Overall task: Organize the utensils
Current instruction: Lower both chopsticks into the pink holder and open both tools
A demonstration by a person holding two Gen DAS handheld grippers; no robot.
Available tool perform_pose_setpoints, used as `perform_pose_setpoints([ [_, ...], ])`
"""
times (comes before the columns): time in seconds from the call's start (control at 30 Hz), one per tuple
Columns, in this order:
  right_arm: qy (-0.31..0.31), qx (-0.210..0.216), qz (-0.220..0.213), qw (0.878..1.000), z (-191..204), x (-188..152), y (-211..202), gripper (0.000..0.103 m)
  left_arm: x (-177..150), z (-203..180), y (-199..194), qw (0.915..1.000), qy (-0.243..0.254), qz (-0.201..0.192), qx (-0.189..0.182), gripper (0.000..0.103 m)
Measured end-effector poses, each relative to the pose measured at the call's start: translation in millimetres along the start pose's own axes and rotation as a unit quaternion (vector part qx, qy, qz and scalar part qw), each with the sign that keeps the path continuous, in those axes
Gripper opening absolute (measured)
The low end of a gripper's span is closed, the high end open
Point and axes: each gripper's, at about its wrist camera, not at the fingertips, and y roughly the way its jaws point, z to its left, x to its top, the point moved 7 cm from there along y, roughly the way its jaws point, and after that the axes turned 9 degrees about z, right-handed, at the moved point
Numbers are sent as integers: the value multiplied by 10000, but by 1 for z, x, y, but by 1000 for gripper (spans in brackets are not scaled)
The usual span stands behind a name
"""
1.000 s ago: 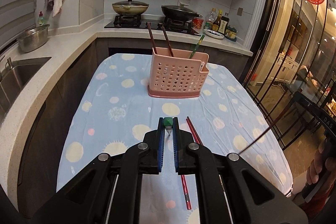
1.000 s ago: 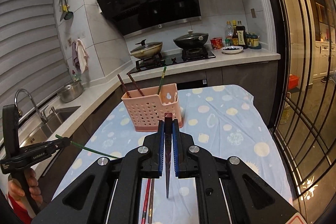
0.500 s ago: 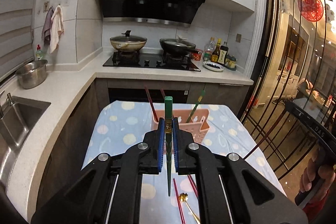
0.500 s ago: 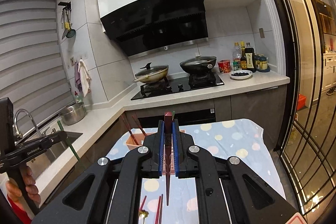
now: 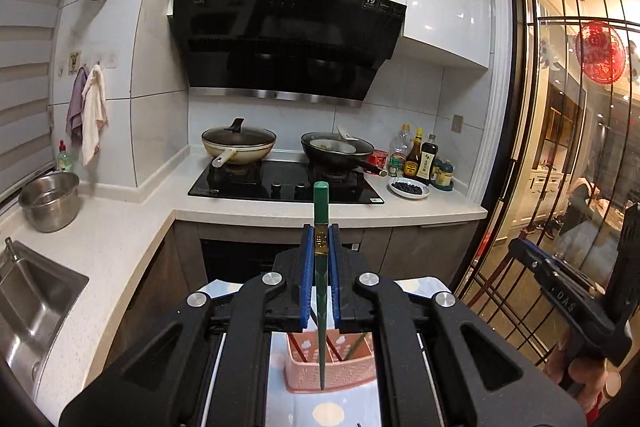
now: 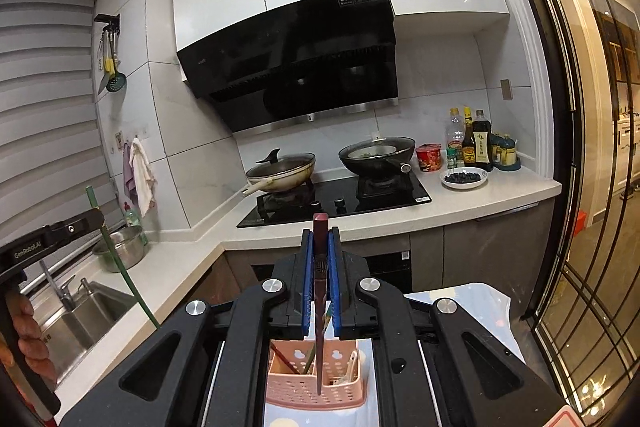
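Several chopsticks stand in the pink perforated plastic basket point(image 6: 316, 385). Left tool point(image 5: 320, 259) pinches a green chopstick point(image 5: 321, 211). Right tool point(image 6: 320, 259) pinches a dark red chopstick point(image 6: 320, 239).

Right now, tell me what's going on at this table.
A person is sorting chopsticks into a pink utensil basket on the table. The left claw is shut on a green chopstick, and the right claw is shut on a dark red chopstick. Both sticks hang tip-down above the basket, not yet inside. The basket already holds a few utensils.
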Motion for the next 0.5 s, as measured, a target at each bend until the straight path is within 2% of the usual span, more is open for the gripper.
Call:
perform_pose_setpoints([
  [0.13,-20,-105,115,9999,0,2,31,7,2,4,31,9998,-29,191,30,7],
  [0.5,-68,-201,672,9975,-8,-27,96,7,-30,24,103,9962,-164,849,106,7],
])
